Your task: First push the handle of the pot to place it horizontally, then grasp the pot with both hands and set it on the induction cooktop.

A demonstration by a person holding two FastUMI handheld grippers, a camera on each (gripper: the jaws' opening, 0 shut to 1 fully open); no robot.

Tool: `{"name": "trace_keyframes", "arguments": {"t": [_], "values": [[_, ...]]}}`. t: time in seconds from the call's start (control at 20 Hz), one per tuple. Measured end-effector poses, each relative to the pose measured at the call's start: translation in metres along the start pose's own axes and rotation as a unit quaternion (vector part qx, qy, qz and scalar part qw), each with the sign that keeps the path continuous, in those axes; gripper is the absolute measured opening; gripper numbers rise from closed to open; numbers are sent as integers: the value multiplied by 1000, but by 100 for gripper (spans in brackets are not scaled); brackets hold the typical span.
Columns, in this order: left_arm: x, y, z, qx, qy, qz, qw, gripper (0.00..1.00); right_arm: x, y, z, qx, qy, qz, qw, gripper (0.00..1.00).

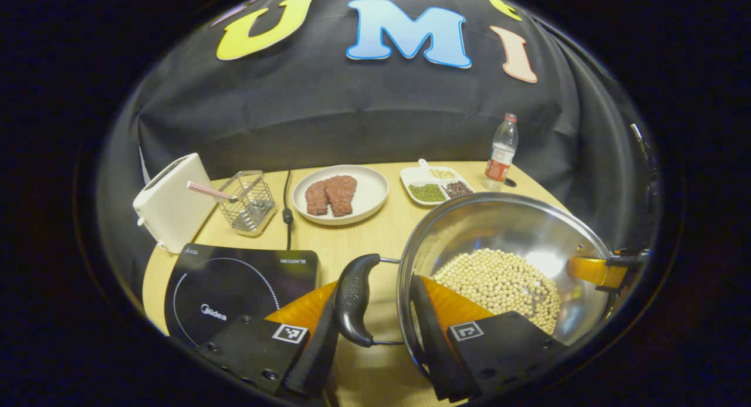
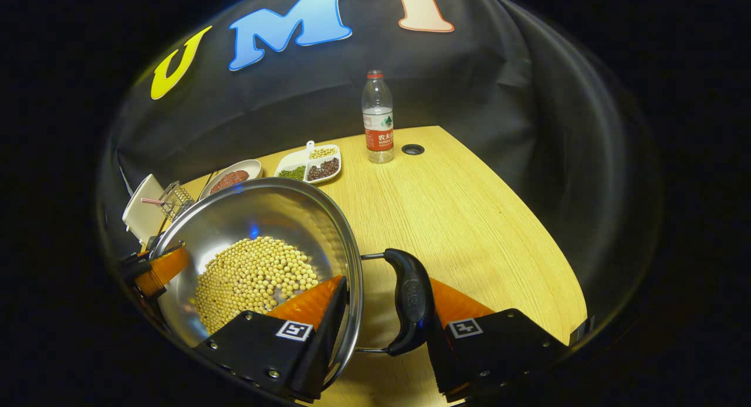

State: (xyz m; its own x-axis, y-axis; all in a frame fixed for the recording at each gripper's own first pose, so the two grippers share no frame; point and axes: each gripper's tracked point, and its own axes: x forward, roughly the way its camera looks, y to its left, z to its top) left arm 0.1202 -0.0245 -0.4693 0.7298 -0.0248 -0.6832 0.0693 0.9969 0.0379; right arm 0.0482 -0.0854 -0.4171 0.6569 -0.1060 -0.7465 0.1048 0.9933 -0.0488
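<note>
Where fingers (image 1: 437, 331) straddle pot (image 1: 504, 231) rim, contact hard to judge.

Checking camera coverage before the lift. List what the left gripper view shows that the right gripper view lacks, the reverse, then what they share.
Left gripper view alone: the induction cooktop and the black cord behind it.

Right gripper view alone: the dark round hole in the table beside the bottle.

Both: the pot of soybeans, a gripper straddling a pot handle and the rim, toaster, wire basket, meat plate, divided bean dish and water bottle.
</note>
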Motion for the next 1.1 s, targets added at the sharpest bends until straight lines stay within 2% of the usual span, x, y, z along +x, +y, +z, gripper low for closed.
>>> {"name": "trace_keyframes", "arguments": {"t": [0.35, 0.45, 0.55, 0.7, 1.0, 1.1], "values": [[-31, 22, 19, -16, -21, 18, 999, 74, -32, 31, 22, -21, -21, 20, 999, 69], [-45, 33, 24, -18, -29, 26, 999, 70, -40, 47, 26, -25, -24, 28, 999, 69], [-55, 41, 28, -23, -33, 34, 999, 74, -47, 59, 30, -30, -26, 35, 999, 69], [-66, 58, 33, -33, -37, 45, 998, 70, -58, 81, 37, -40, -29, 47, 998, 69], [-102, 102, 42, -52, -55, 70, 995, 70, -73, 131, 47, -63, -41, 70, 995, 69], [-115, 113, 41, -56, -57, 78, 994, 73, -73, 143, 47, -66, -42, 77, 994, 69]]}}
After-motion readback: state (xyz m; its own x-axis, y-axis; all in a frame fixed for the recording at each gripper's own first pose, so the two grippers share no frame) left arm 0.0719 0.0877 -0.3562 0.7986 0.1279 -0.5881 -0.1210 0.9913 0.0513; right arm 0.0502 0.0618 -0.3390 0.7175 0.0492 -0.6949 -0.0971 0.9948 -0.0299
